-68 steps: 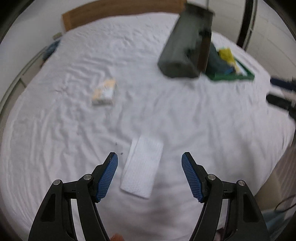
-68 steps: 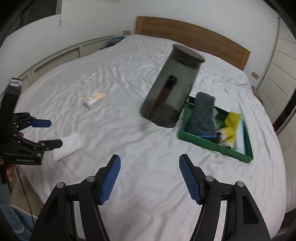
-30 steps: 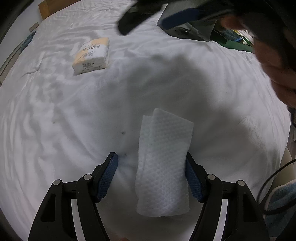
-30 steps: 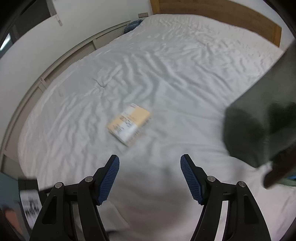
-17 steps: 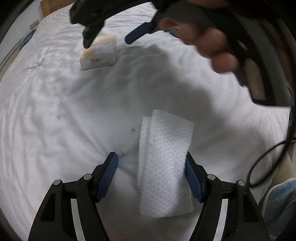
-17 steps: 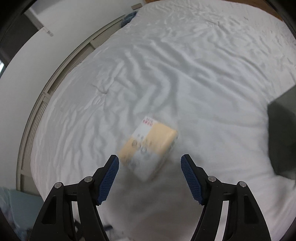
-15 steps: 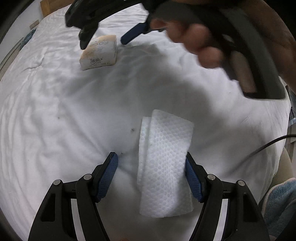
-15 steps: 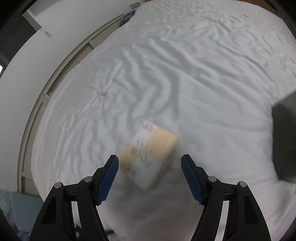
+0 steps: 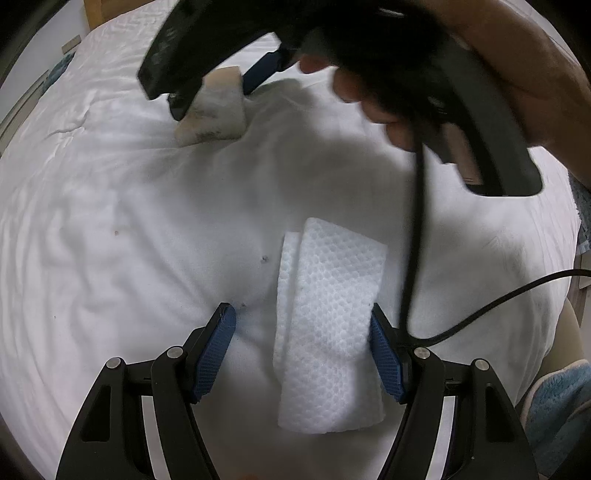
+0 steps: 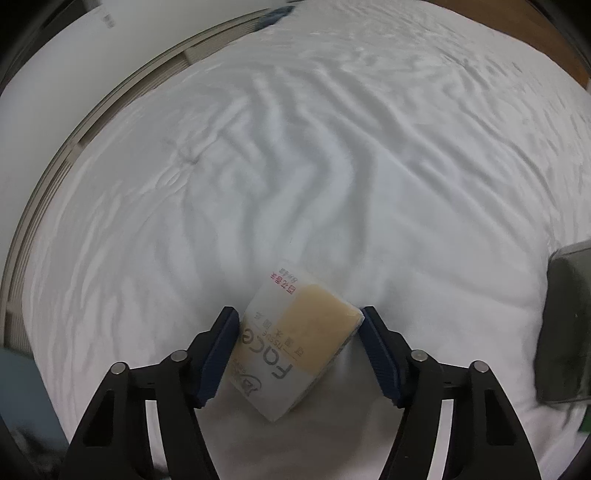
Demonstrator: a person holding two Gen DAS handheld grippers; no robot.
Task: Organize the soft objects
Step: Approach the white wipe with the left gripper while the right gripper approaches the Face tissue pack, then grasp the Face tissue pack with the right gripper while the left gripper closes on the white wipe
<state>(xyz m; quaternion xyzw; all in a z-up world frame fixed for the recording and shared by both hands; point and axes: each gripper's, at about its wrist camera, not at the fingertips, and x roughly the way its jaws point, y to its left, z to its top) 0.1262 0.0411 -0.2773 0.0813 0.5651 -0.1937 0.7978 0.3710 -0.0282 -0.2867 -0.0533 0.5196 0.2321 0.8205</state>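
Note:
A folded white textured cloth point(image 9: 328, 325) lies on the white bed between the fingers of my left gripper point(image 9: 303, 350), which is open around it, the right pad touching its edge. A yellow-and-white tissue pack point(image 10: 295, 343) lies on the bed between the fingers of my right gripper point(image 10: 301, 350), which is open around it with both pads close to its sides. In the left wrist view the right gripper point(image 9: 218, 92) reaches down over the tissue pack point(image 9: 214, 110) at the far side.
The white wrinkled bed sheet point(image 10: 295, 147) fills both views. A dark grey container point(image 10: 569, 325) stands at the right edge. The person's hand and a black cable point(image 9: 413, 221) hang over the cloth's right side. A wooden headboard point(image 10: 517, 29) is at the far end.
My right gripper has come down over the tissue pack, which now sits between its fingers. My left gripper stays around the white cloth.

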